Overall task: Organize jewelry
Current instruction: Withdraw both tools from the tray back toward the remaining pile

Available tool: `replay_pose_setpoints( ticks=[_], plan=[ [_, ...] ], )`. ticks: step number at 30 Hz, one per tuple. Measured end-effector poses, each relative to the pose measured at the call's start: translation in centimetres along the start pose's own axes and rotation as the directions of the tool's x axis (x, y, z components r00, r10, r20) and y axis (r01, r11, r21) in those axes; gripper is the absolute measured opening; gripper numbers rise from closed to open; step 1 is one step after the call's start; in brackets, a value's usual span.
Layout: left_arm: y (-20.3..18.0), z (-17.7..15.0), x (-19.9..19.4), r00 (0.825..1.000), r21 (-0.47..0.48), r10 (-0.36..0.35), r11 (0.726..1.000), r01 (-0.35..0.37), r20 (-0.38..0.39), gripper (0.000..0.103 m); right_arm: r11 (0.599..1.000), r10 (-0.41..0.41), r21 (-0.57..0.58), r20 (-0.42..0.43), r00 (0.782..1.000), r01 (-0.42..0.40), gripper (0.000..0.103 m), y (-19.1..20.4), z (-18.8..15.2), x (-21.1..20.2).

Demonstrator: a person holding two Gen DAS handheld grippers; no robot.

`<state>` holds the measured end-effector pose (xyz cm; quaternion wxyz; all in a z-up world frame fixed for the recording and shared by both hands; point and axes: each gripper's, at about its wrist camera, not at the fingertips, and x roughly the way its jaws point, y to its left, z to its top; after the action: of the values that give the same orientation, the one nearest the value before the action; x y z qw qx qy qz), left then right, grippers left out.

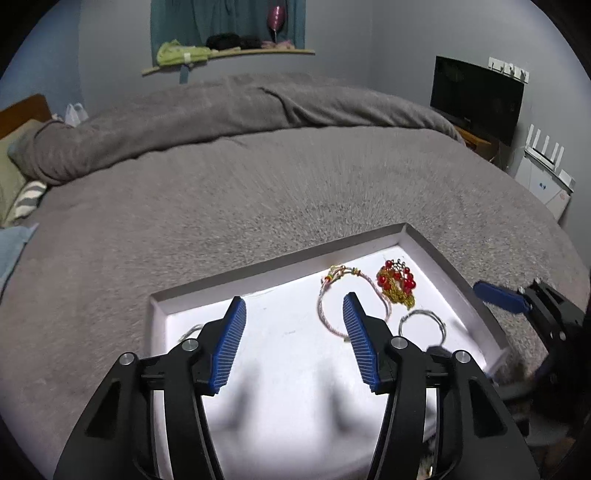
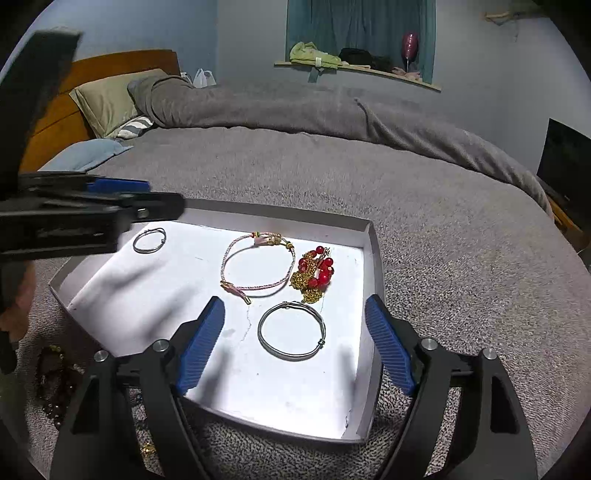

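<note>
Across the middle of both views spreads a bed covered by a fuzzy grey blanket [image 2: 424,206], with a wooden headboard [image 2: 122,62] and olive pillow [image 2: 110,99] at upper left of the right wrist view. A teal curtain [image 2: 358,22] hangs above a cluttered wooden sill on the pale blue wall. On the blanket sits a shallow white cardboard tray [image 2: 375,258] holding a pink braided cord bracelet [image 2: 258,267], a tangle of gold chain with glossy red beads [image 2: 314,273], a large silver wire bangle [image 2: 291,334] at lower centre and a smaller silver ring-shaped bangle [image 2: 149,240] at the tray's left. The left gripper [image 1: 295,328] and right gripper [image 2: 295,345] hover over the tray, ribbed blue jaws spread apart, holding nothing.
</note>
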<state>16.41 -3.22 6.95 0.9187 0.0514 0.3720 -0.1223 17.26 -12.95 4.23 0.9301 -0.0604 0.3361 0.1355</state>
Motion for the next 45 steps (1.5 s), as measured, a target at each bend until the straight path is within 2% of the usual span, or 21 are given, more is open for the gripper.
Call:
replay_pose_setpoints(
  ticks=[4, 6, 12, 22, 28, 34, 40, 45],
  plan=[
    [0.2, -1.1, -2.2, 1.000, -0.021, 0.000, 1.000, 0.001, 0.023, 0.061, 1.000, 0.001, -0.006, 0.017, 1.000, -0.001, 0.087, 0.2, 0.0, -0.6],
    [0.3, -1.6, -3.3, 0.999, -0.027, 0.003, 1.000, -0.002, 0.036, 0.070, 1.000, 0.001, -0.004, 0.025, 1.000, -0.001, 0.090, 0.3, -0.1, -1.0],
    [0.4, -3.0, -7.0, 0.996, -0.040, 0.027, 0.999, -0.023, 0.088, 0.079, 1.000, -0.001, -0.003, 0.056, 0.998, 0.001, 0.098, 0.5, -0.4, -2.3],
    [0.8, -6.9, -10.9, 0.990, -0.057, 0.067, 0.997, -0.060, 0.126, 0.085, 0.999, 0.024, 0.044, 0.100, 0.995, -0.029, 0.098, 0.1, -1.8, -5.0],
    [1.3, -10.1, -11.1, 0.989, -0.054, 0.112, 0.993, -0.107, 0.093, 0.089, 0.997, 0.029, 0.067, 0.147, 0.989, -0.040, 0.098, -0.2, -3.1, -7.2],
    [2.5, -13.3, -10.5, 0.992, -0.070, 0.115, 0.991, -0.111, 0.053, 0.089, 0.997, 0.022, 0.068, 0.149, 0.989, -0.032, 0.098, 0.1, -5.7, -8.5],
    [2.6, -16.3, -9.9, 0.996, -0.063, 0.082, 0.995, -0.081, 0.023, 0.089, 0.996, 0.039, 0.078, 0.132, 0.990, -0.050, 0.098, 0.1, -7.9, -9.4],
    [2.6, -17.3, -9.8, 0.998, -0.057, 0.060, 0.997, -0.058, 0.024, 0.089, 0.995, 0.065, 0.068, 0.118, 0.991, -0.073, 0.098, 0.8, -8.9, -9.4]
  ],
)
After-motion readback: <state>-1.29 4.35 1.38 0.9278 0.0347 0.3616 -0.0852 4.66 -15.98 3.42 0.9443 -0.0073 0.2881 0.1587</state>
